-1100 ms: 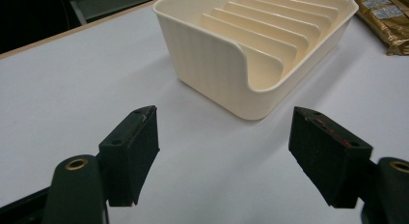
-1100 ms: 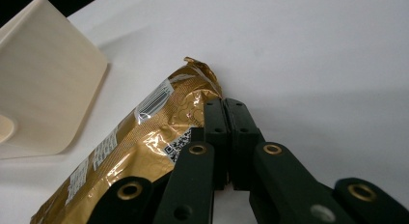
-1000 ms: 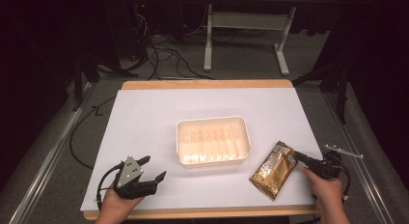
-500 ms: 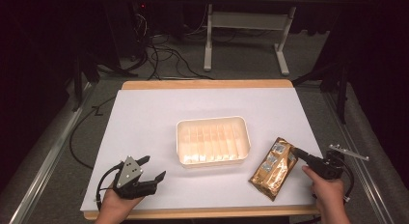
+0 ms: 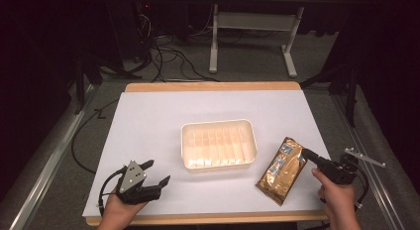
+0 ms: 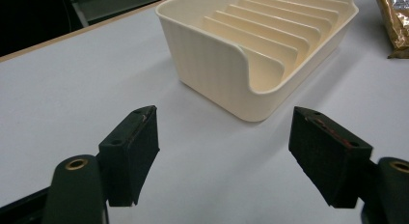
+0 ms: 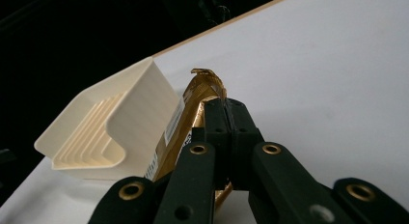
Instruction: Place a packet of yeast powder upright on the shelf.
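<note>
**Lifting the gold packet by its edge**

Holding on tight is the main job here. The right gripper (image 5: 306,152) has its jaws pinched flat together on the edge of the gold packet (image 5: 282,169) — in the right gripper view the shiny packet (image 7: 195,108) sticks up past the closed pads. The packet sits at about 4 o'clock on the white table (image 5: 158,116), just beside the cream tray (image 5: 219,144), near but not touching it as far as the high view lets me tell.

To do this well, I think the hand should go up slowly and keep the pinch firm, because the packet looks floppy and slippery and could slide out. The grip is only on a thin edge, so no shaking. If the packet is meant for the tray, it should go over the tray's wall — not bump into it.

The left gripper (image 5: 157,173) waits at 7 o'clock with its jaws wide apart and nothing between them. The tray (image 6: 260,45) is ahead of it.
</note>
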`<action>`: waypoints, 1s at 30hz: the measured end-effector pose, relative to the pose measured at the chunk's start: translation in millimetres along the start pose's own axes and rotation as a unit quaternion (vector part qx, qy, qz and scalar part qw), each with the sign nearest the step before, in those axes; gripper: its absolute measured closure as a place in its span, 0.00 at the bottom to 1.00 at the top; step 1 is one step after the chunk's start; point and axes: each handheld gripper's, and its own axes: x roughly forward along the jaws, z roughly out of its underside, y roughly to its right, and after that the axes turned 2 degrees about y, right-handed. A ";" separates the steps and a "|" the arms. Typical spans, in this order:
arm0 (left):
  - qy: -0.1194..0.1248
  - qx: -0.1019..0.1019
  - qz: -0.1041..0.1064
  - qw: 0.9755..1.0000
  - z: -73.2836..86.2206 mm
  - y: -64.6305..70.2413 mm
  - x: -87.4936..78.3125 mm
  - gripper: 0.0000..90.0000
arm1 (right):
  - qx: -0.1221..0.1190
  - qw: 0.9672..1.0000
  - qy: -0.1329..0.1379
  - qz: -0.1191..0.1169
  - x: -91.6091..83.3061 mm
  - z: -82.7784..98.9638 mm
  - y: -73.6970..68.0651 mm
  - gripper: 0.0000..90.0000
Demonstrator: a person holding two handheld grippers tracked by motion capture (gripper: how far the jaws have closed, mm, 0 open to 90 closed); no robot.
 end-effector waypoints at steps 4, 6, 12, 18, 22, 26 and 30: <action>-0.001 0.002 0.000 1.000 -0.2 -0.1 0.3 0.29 | 0.000 1.000 0.010 -0.011 -2.9 -2.3 -4.2 1.00; -0.001 0.000 -0.001 1.000 -0.1 -0.8 0.1 0.29 | 0.005 1.000 0.015 -0.018 -4.3 -3.4 -7.0 1.00; 0.006 -0.001 -0.003 1.000 -0.9 -1.4 -3.3 0.29 | -0.005 0.999 0.029 -0.036 -5.7 -6.4 -16.2 1.00; 0.006 -0.001 -0.003 1.000 -0.6 -2.0 -2.9 0.29 | -0.004 0.997 0.046 -0.057 -9.5 -10.7 -25.7 1.00; 0.006 0.000 -0.003 1.000 -0.9 -1.9 -3.3 0.29 | 0.001 0.996 0.056 -0.073 -13.1 -13.3 -31.3 1.00; 0.004 0.000 -0.004 1.000 -0.7 -2.1 -2.4 0.29 | 0.000 0.994 0.067 -0.089 -16.4 -15.9 -36.8 1.00; 0.002 0.002 -0.002 1.000 -0.5 -0.9 -1.7 0.29 | 0.001 0.992 0.077 -0.101 -19.0 -18.3 -40.7 1.00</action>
